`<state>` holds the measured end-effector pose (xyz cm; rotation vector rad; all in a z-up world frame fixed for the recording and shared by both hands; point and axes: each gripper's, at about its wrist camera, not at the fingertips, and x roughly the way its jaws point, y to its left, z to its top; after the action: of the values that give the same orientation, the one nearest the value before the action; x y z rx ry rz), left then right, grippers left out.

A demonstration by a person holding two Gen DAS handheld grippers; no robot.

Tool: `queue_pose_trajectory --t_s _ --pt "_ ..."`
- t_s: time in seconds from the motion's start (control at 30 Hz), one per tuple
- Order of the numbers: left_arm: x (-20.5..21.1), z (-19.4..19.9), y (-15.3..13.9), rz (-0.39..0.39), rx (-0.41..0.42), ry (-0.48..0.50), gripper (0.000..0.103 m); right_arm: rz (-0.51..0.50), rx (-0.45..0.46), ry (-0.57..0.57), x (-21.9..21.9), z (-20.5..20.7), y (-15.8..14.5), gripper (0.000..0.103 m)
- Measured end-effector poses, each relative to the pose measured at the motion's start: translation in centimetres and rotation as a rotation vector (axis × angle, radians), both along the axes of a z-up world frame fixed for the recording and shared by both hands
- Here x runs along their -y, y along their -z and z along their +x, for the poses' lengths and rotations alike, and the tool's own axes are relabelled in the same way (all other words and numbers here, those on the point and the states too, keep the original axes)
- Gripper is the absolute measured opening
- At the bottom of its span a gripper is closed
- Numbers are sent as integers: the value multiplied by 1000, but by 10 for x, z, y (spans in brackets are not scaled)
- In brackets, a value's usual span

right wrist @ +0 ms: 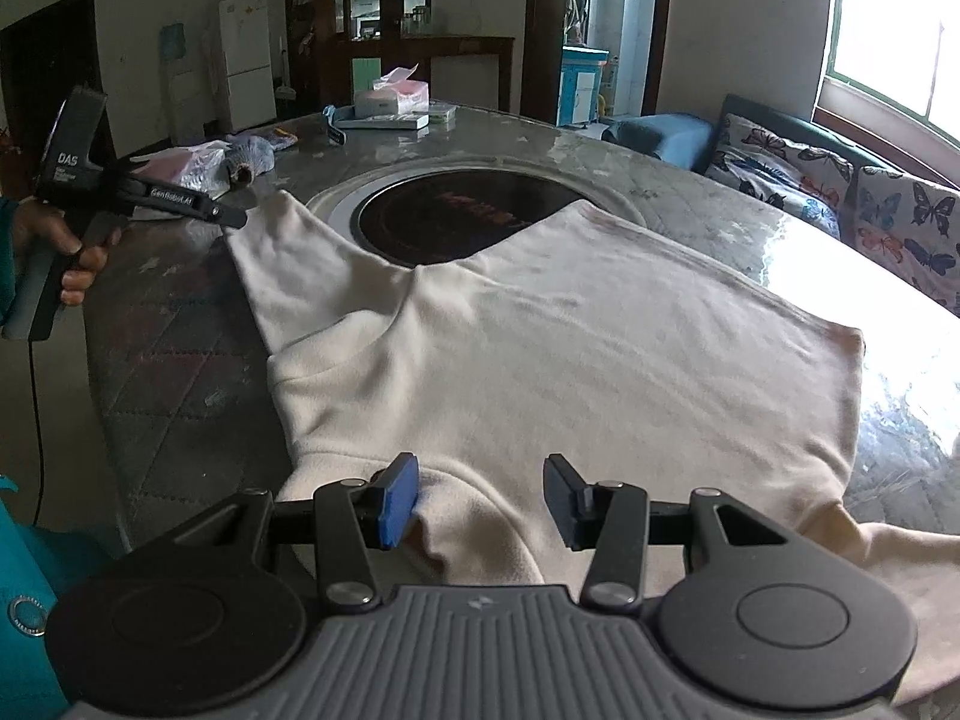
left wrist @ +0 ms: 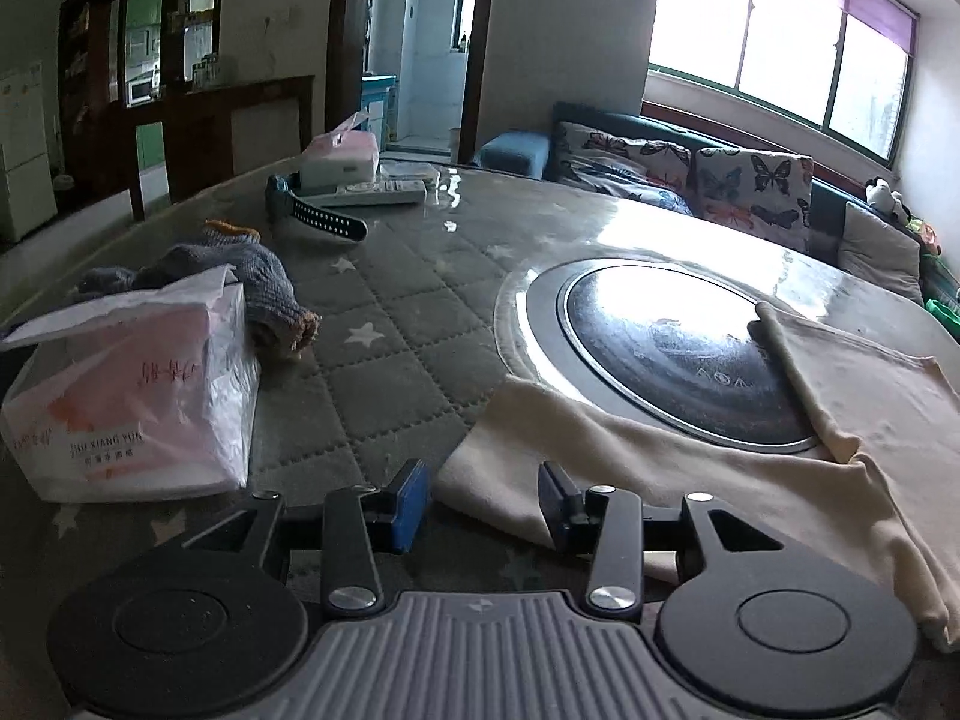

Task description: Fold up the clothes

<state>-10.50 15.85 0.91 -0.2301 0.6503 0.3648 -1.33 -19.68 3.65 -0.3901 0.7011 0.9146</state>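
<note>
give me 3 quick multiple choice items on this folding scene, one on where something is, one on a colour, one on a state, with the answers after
1. Where does the sleeve nearest the left gripper lie?
A. spread out on the table beside the dark round hob
B. hanging off the table edge
C. tucked under the tissue pack

2. What colour is the garment being folded?
A. navy
B. cream
C. red

3. How do the jaws of the right gripper stand?
A. clamped on a fold of cloth
B. pressed shut with nothing in them
C. apart, over the garment's near edge

Answers:
1. A, the right wrist view shows the sleeve stretched flat toward the left gripper next to the hob.
2. B, both views show a pale cream top.
3. C, a clear gap shows between the blue pads, with cloth lying flat below.
</note>
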Motion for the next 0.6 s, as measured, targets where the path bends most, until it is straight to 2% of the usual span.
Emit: queue_pose_trajectory --t_s 0.07,0.1,0.13,0.23,0.37,0.6 --pt "1 1 3 0 -10 4 41 1 6 5 0 1 0 47" --pt "1 1 4 4 -13 3 36 1 5 6 0 2 0 47" --pt "1 2 5 4 -9 12 25 2 5 8 0 2 0 47" --pt "1 3 5 4 3 25 14 2 3 12 -1 2 2 47" --pt "-1 8 2 45 22 5 11 -16 3 3 -3 1 7 47" --pt "-15 24 -10 73 61 -25 10 -21 -18 -24 -7 -11 9 47"
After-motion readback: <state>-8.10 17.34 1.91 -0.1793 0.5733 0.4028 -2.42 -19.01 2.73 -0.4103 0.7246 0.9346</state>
